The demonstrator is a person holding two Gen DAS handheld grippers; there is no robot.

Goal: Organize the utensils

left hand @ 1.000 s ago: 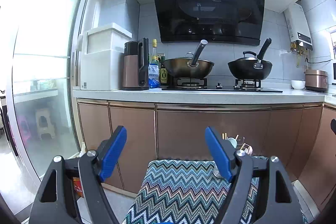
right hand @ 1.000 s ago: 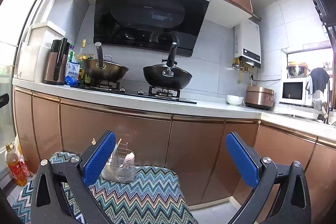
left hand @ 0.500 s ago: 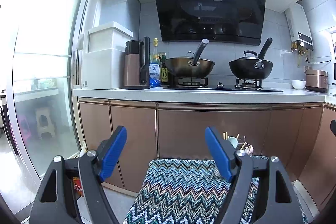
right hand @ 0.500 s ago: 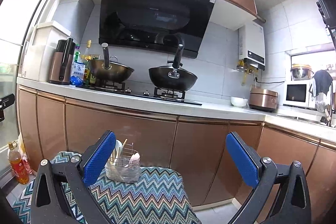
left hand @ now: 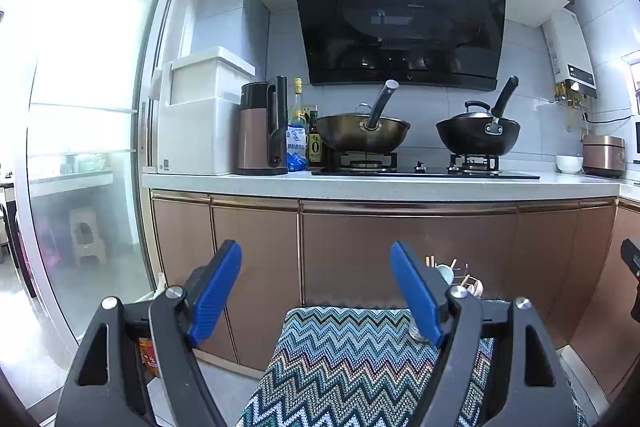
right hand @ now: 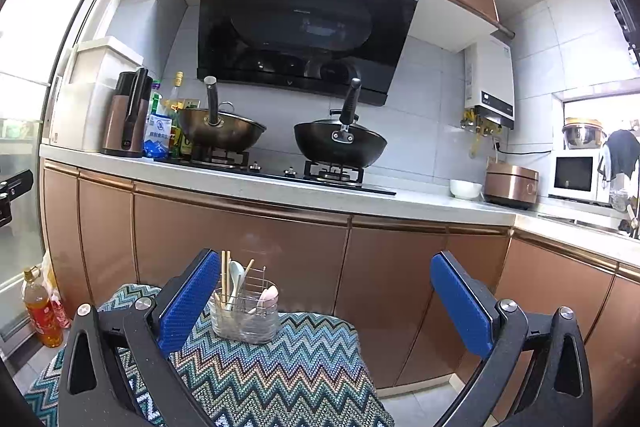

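Cloth (right hand: 280,367): woven, matt zigzag fabric
Utensil holder (right hand: 245,311): clear ribbed plastic, wire metal
Cabinet doors (right hand: 240,247): glossy copper finish
Gripper pads (right hand: 460,303): ribbed blue rubber

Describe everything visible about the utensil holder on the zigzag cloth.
The utensil holder is a small clear ribbed cup with a thin wire rack rising behind it. It stands upright near the far edge of the zigzag cloth, in front of the brown cabinet doors. Wooden chopsticks stand in it, with a pale spoon and a pinkish spoon leaning inside. Neither gripper touches it; in the left wrist view it is mostly hidden behind a finger.
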